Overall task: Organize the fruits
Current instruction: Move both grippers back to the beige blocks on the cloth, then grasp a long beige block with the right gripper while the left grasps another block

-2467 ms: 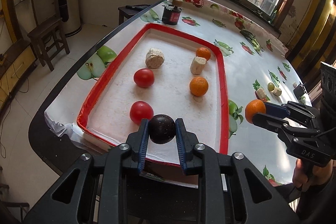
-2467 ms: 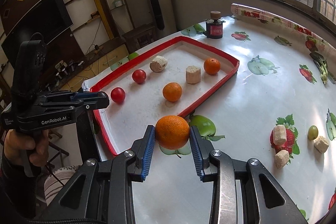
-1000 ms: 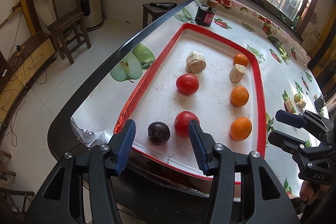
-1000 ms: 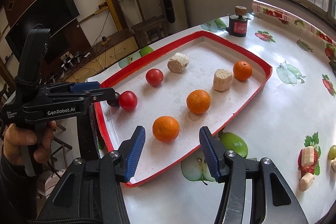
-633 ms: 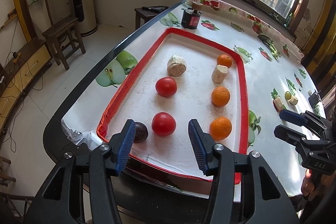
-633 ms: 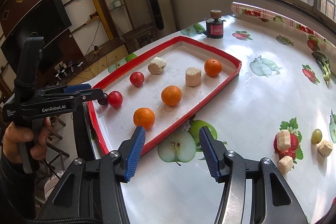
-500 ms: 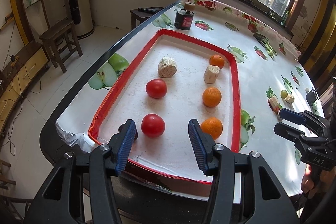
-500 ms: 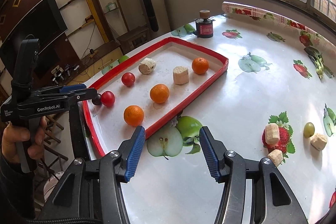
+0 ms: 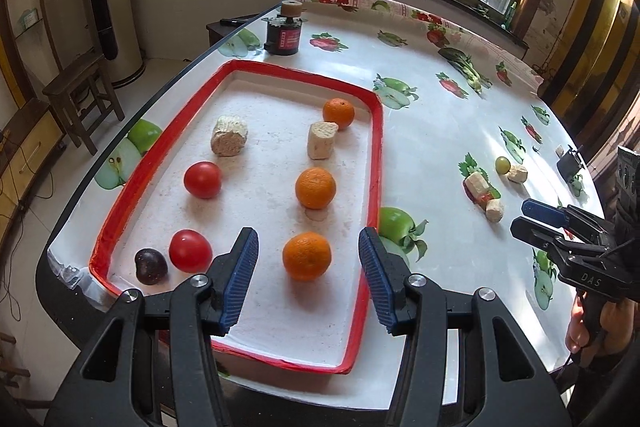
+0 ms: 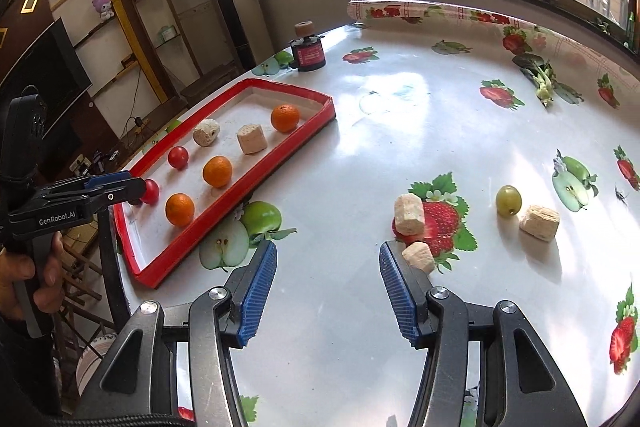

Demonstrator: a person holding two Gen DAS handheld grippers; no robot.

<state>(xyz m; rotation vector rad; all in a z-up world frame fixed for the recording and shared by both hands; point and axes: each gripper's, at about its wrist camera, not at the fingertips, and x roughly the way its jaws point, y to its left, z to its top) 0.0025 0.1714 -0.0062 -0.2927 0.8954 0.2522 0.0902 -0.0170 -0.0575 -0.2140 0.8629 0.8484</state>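
Note:
A red-rimmed tray (image 9: pixel 376 147) holds three oranges, the nearest (image 9: pixel 307 255), two red tomatoes, the nearest (image 9: pixel 190 250), a dark plum (image 9: pixel 151 266) in the near left corner and two beige chunks. My left gripper (image 9: pixel 308 259) is open and empty above the tray's near end. My right gripper (image 10: pixel 328 273) is open and empty over the tablecloth right of the tray (image 10: pixel 236 193). A green grape (image 10: pixel 508 200) and three beige chunks, one (image 10: pixel 408 214), lie on the cloth ahead of it.
A dark jar (image 9: pixel 283 37) with a cork-coloured lid stands beyond the tray's far end. The fruit-print tablecloth (image 10: pixel 400 131) covers the table. A small black object (image 9: pixel 570 163) sits near the right table edge. A wooden stool (image 9: pixel 80 95) stands on the floor left.
Both grippers let go of their fruit, the plum and an orange, which now lie in the tray. Since then my right gripper has swung right toward the grape and chunks; my left shifted right.

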